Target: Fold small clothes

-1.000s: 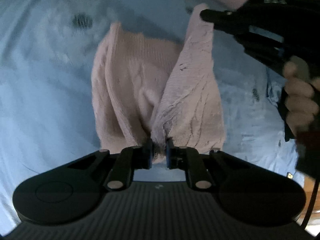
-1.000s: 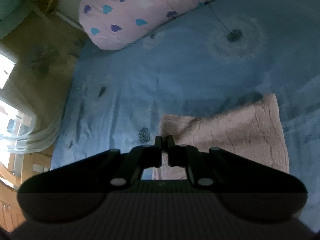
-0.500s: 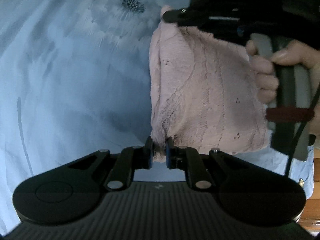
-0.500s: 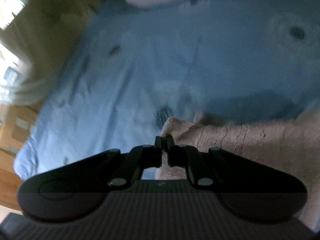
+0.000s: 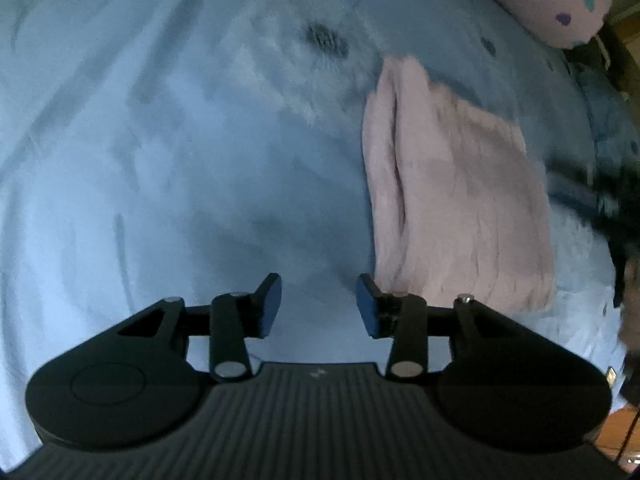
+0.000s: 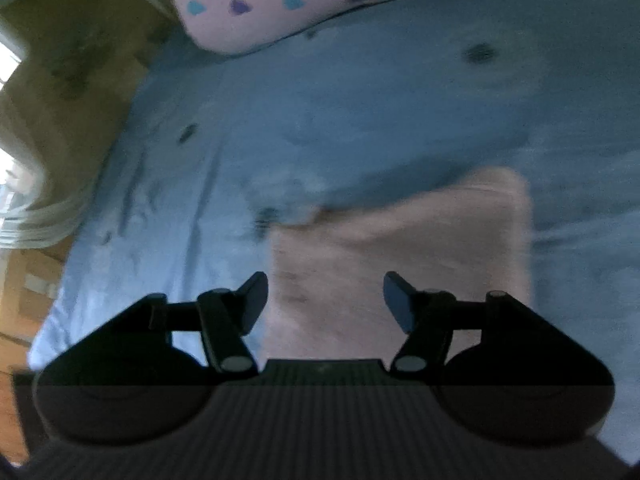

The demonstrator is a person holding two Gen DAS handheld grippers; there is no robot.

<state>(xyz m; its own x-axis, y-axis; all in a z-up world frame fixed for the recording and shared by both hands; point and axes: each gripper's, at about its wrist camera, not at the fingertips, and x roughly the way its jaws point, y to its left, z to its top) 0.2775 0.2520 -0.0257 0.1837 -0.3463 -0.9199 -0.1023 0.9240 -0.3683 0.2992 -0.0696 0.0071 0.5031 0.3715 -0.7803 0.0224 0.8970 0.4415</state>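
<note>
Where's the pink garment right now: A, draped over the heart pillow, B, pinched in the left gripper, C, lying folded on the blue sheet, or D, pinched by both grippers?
C: the pink garment lies folded on the blue sheet, and both the left gripper and the right gripper have just been opening and grip nothing.

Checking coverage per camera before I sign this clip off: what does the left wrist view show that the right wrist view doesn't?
Left wrist only: the open left gripper over bare blue sheet, and a blurred dark shape at the right edge. Right wrist only: the open right gripper above the garment, plus a curtain and wooden furniture at the left. Both: the folded pink garment lying released, and the heart-print pillow. Both jaws have just been opening, nothing gripped.
</note>
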